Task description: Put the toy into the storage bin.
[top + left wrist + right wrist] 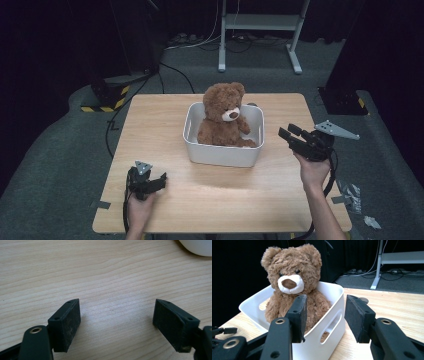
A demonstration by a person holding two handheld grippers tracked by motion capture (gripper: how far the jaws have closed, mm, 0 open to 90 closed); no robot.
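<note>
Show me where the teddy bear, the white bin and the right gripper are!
teddy bear (223, 107): high view, on its face.
white bin (220, 154): high view, on its front wall.
right gripper (288, 133): high view, between its fingertips.

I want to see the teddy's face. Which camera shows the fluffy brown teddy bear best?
The right gripper view: the fluffy brown teddy bear is close, facing the camera. The high view shows it small, sitting in the white plastic tub. The left gripper view shows tabletop.

Even overhead light falls on the tabletop, with a pale sheen ahead of the left gripper's jaws; the surroundings sink into darkness. Shadows are soft. In the right gripper view the near jaws are slightly blurred, the teddy bear beyond them sharp.
</note>
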